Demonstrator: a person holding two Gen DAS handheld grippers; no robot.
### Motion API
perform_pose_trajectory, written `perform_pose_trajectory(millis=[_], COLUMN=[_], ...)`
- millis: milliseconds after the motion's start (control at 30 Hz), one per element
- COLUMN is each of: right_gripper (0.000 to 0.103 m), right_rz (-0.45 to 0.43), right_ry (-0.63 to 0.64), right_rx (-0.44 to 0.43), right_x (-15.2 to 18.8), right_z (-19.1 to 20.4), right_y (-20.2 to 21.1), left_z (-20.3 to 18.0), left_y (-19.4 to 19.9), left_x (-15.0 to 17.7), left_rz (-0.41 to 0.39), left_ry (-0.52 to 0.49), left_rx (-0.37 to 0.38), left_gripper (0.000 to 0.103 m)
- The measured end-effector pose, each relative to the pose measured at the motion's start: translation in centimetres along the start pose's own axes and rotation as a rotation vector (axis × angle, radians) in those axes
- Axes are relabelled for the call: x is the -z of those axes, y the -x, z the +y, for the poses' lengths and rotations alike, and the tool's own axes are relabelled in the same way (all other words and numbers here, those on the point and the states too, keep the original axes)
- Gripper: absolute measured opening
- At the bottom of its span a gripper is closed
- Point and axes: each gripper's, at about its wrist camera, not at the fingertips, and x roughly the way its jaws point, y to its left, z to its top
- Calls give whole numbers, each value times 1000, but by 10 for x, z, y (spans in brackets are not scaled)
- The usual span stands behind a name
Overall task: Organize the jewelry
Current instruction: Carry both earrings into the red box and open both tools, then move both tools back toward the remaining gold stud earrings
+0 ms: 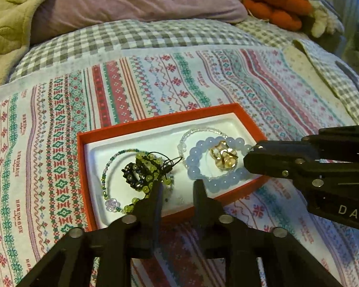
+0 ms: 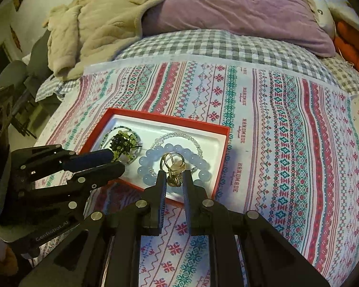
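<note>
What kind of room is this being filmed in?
Most likely a bedroom: the red jewelry box sits on a bed's patterned cloth, with a purple pillow and a rumpled beige blanket behind it.

Red box (image 1: 122, 129): matt card w/ smooth white liner. Blue bead bracelet (image 1: 196, 154) glossy; gold piece (image 1: 223, 157) shiny metal. Patterned cloth (image 1: 48, 143) matt woven. Tongs matt black plastic.

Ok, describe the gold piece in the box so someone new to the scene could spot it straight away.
On the patterned bedspread lies an orange box with a white liner. In its right half a pale blue bead bracelet forms a ring, and the gold piece sits inside it. It is the only shiny metal item; everything around it is beads.
</note>
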Motion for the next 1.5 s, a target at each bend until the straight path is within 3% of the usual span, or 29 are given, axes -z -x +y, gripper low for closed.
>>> perform_pose_trajectory(millis=[100,333,500,833,1000,1133,1500], right_gripper=[30,40,56,67,70,83,94], right_rz=[-4,-18,-34,-42,-20,-6,54], right_ry=[-2,8,3,3,9,14,82], right_rx=[-4,-17,-12,-1,5,42,77], right_x=[0,2,5,15,24,35,68], right_z=[0,4,2,4,7,10,24], right_y=[3,15,25,43,45,47,37], left_z=[0,-4,-5,-9,-11,-9,7], left_y=[3,14,24,43,49,50,57], left_x=[0,3,6,18,32,47,86], left_rz=[-4,-7,-18,-10,11,34,93], left_ry=[-4,-28,-41,-64,-73,-65,0], left_rx=[5,0,-4,-37,-85,-120,-128], left_gripper=[35,51,68,93,99,102,102])
